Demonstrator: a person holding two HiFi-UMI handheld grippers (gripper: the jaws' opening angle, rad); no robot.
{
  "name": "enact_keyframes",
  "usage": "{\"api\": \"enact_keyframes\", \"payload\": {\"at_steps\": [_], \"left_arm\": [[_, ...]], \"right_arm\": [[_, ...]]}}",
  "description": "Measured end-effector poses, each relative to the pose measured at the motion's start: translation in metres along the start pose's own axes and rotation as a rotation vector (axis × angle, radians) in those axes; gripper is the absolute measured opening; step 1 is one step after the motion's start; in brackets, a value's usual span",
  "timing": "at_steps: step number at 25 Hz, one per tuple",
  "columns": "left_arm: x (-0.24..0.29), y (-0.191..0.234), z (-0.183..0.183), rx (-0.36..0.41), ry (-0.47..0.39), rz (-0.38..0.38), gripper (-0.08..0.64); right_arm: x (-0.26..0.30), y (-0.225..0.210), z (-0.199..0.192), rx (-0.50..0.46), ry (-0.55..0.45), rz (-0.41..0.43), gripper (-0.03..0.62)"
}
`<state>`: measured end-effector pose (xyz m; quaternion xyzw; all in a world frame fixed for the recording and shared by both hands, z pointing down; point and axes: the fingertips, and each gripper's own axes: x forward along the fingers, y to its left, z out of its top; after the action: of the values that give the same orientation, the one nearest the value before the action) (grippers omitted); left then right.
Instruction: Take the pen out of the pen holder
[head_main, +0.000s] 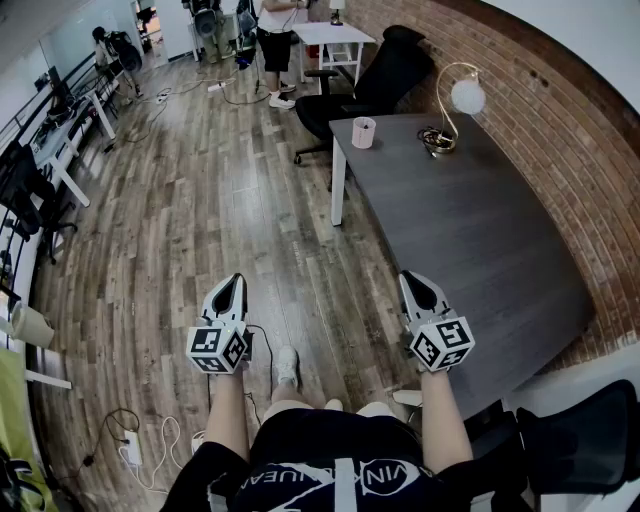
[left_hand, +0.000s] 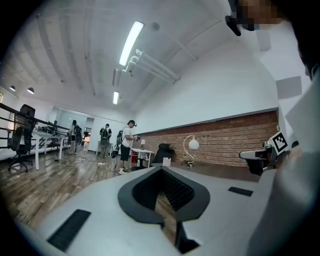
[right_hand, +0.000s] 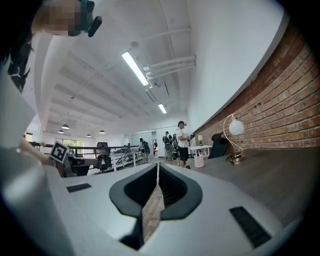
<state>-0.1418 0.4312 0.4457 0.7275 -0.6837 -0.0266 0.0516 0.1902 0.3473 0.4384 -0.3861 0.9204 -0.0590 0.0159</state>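
walking close to the far pen holder (head_main: 363, 132) should come first, as left gripper (head_main: 231, 287) and right gripper (head_main: 415, 283) are closed, holding nothing.

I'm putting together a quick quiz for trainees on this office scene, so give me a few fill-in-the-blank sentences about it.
1. The pen holder stands on the dark grey ____.
2. The lamp near it has a round ____ globe.
3. The wall along the far side is made of ____.
4. The left gripper and right gripper are shut and hold ____.

Missing words: table; white; brick; nothing.
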Motion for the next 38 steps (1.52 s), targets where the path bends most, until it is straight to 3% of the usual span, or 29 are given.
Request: {"api": "enact_keyframes", "payload": {"at_steps": [18,25,28,38], "left_arm": [[0.039,-0.006,0.003,0.009,0.01,-0.026,0.014],[0.098,0.016,0.008,0.007,0.009,-0.036,0.014],[0.132,0.019,0.011,0.001,0.01,-0.054,0.014],[0.235,0.035,0.0,-0.022,0.054,-0.099,0.014]], "right_arm": [[0.023,-0.024,0.004,0.006,0.0,0.015,0.035],[0.072,-0.065,0.003,0.056,-0.011,-0.055,0.042],[0.09,-0.086,0.0,0.095,-0.004,-0.068,0.126],[0.151,-0.145,-0.002,0.147,0.007,-0.128,0.173]]}}
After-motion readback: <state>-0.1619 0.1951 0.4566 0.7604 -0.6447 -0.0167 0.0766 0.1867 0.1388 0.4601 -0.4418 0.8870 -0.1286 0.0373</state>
